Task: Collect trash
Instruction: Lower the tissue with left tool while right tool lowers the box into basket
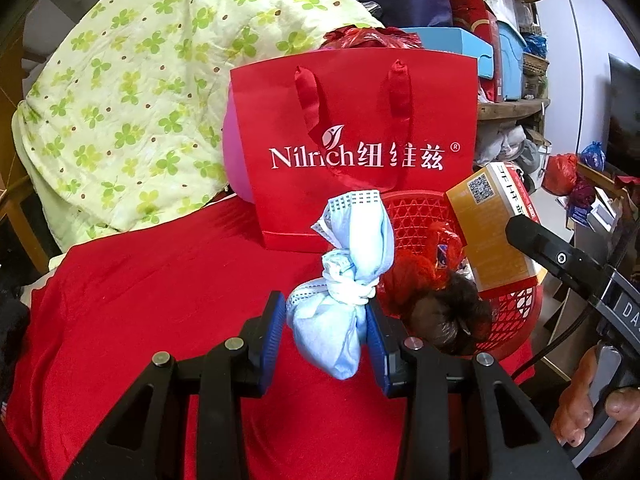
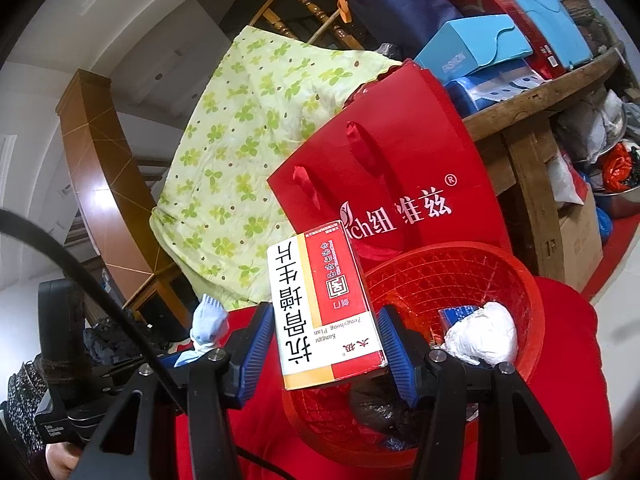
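Left gripper (image 1: 326, 330): blue ribbed pads clamped on a knotted pale-blue disposable face mask (image 1: 347, 272), lower bulge squeezed between the pads, upper part sticking up past the knot. Held above the red cloth-covered surface (image 1: 140, 320), just left of the red plastic lattice basket (image 1: 516, 312).

Right gripper (image 2: 326, 344): pads pressed on both long sides of a red, white and yellow cardboard medicine box (image 2: 324, 304), printed face toward the camera, text upside down. Box hangs at the near-left rim of the lattice basket (image 2: 460, 276), tilted slightly.

In the left wrist view the same medicine box (image 1: 494, 228) sits over the basket's right half, black finger of the other gripper (image 1: 540, 240) along its side, hand (image 1: 584, 412) on the handle at lower right.

Basket contents: crumpled white tissue wad (image 2: 480, 336), dark crinkled plastic bag (image 2: 376, 406), red plastic scrap (image 1: 416, 276), small blue-printed packet, partly hidden.

Red paper gift bag with ribbon handles and white lettering (image 1: 360, 140) upright directly behind the basket, touching or nearly so, cannot tell. Green clover-print quilt (image 1: 120, 100) piled behind on the left.
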`<state>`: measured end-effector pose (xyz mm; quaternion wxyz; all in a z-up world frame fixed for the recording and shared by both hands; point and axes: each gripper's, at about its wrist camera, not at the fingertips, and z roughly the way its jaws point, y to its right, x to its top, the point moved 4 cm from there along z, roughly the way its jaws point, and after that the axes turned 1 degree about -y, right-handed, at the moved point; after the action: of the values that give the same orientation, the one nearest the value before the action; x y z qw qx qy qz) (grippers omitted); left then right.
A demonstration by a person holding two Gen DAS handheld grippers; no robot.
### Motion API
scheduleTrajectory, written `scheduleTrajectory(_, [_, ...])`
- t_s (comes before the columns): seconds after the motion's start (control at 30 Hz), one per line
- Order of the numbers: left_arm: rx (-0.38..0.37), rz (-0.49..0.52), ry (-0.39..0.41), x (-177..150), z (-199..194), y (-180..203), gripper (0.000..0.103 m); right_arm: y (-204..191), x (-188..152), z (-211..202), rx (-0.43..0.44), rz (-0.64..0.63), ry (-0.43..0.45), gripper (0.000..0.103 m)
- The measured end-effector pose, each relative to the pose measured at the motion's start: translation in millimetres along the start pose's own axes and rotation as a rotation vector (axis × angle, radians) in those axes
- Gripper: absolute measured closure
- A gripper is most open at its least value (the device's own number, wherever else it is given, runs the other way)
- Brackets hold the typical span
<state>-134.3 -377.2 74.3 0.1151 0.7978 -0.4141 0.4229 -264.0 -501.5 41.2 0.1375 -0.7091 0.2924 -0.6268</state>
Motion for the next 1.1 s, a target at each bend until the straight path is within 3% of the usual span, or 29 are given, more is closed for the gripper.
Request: scheduleTrajectory(1.1, [-0.091, 0.039, 0.014, 13, 20, 43, 0.062, 44, 11, -16, -0.049, 0.176, 0.058, 0.045])
